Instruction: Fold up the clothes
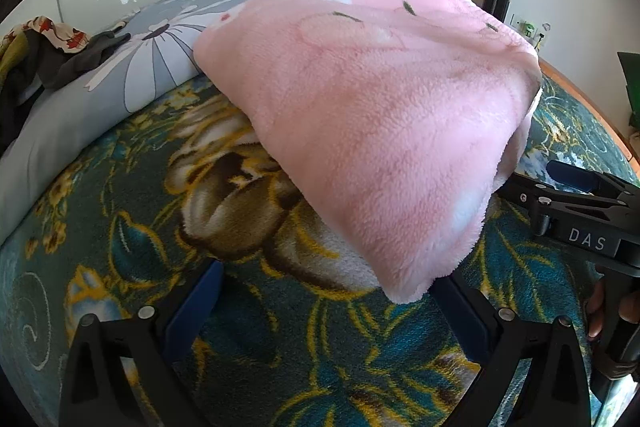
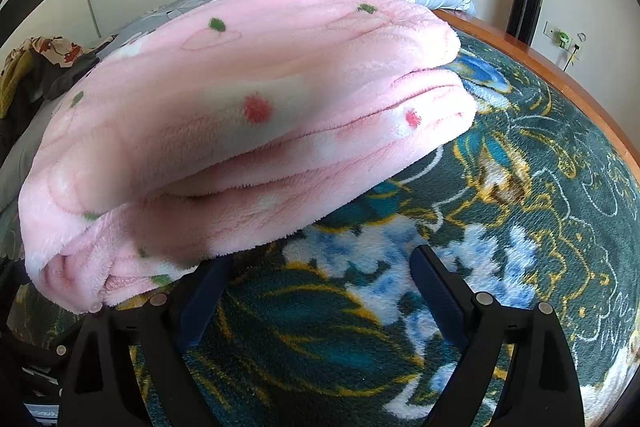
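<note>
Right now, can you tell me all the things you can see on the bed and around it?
Fleece blanket: one, pink with dots, folded on the bed.
Bedspread: one, teal with flowers, under the blanket.
Quilt: one, grey-blue daisy print, behind the blanket.
Clothes pile: one, mixed colours, far left.
Black tower: one, by the wall.
Wall socket: one, white with green.
Left gripper: black, blue pads, open.
Right gripper: same, open, nothing between its pads.
</note>
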